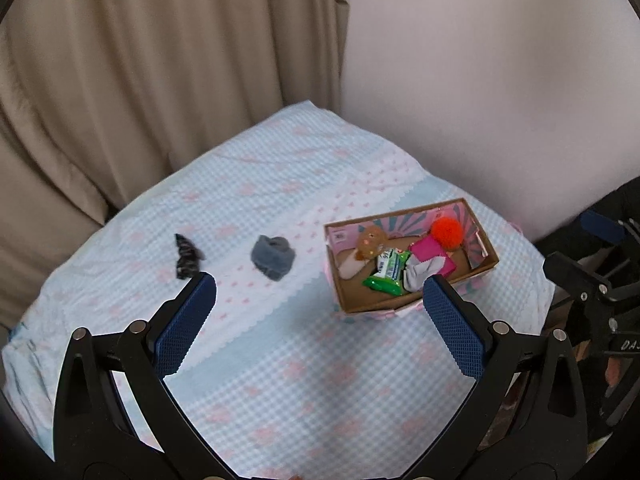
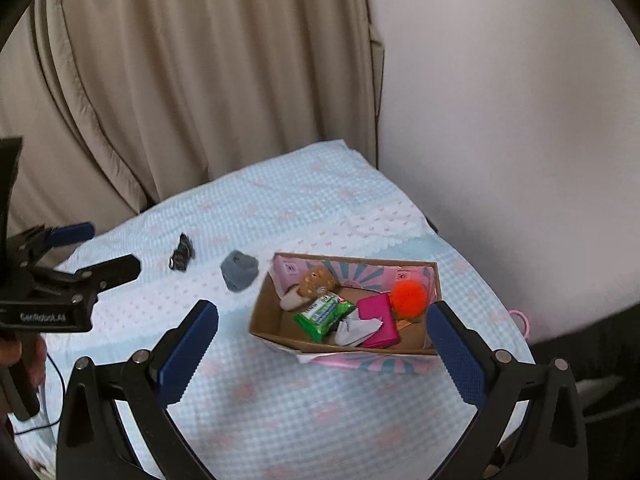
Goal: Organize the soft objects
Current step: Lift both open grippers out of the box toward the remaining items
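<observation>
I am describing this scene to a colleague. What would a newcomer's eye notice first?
The orange pompom glows inside the cardboard box, beside a green packet and a pink pouch. Left of the box, a grey bundle and a dark scrunchie lie on the checked cloth.

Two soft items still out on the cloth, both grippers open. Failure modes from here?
1. Small dark crumpled piece lies flat on the loose checked cloth; open left gripper may pinch cloth too.
2. Cardboard box is crowded; the grey fabric bundle might land on the orange pompom and roll out.
</observation>
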`<state>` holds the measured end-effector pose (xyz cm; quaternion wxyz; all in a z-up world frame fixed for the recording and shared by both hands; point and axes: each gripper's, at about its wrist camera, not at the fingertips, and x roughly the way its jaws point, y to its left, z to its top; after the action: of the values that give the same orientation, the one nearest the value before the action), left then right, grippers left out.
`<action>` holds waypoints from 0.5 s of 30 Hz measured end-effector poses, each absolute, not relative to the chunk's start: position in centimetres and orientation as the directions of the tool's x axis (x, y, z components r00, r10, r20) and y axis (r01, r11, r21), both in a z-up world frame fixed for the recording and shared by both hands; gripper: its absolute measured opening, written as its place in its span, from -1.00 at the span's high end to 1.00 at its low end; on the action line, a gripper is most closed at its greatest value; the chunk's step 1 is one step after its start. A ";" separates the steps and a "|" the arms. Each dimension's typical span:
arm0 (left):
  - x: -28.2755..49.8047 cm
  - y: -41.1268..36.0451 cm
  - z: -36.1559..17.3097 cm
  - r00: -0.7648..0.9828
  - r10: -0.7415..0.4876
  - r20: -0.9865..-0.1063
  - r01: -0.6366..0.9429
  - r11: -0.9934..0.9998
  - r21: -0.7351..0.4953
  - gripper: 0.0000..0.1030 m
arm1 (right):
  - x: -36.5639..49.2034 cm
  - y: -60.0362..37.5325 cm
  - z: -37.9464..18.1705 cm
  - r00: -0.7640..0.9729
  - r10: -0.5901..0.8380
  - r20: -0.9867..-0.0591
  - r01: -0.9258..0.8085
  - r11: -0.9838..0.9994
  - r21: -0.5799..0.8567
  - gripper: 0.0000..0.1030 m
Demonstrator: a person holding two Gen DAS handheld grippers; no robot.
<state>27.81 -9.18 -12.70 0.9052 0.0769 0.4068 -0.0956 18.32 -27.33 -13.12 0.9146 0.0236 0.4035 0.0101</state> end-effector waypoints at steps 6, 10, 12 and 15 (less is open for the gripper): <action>24.2 -3.2 -10.6 0.721 -0.109 -0.684 0.198 0.979 0.053 -1.00 | 15.2 -22.7 -10.4 0.742 -0.013 -0.670 0.073 0.995 0.061 -1.00; 23.3 0.6 -10.3 0.737 -0.092 -0.670 0.175 0.983 0.058 -1.00 | 14.5 -20.0 -9.9 0.760 -0.025 -0.649 0.090 0.994 0.068 -1.00; 23.2 2.7 -10.5 0.742 -0.084 -0.665 0.161 0.985 0.056 -1.00 | 14.4 -18.4 -9.9 0.763 -0.024 -0.646 0.091 0.993 0.070 -1.00; 23.5 5.7 -11.2 0.746 -0.073 -0.662 0.135 0.990 0.044 -1.00 | 15.0 -15.8 -10.6 0.761 -0.020 -0.648 0.081 0.995 0.065 -1.00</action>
<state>23.50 5.67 -11.20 0.9333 0.0445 0.3519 -0.0558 15.05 -15.83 -10.58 0.9373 0.0443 0.3446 -0.0267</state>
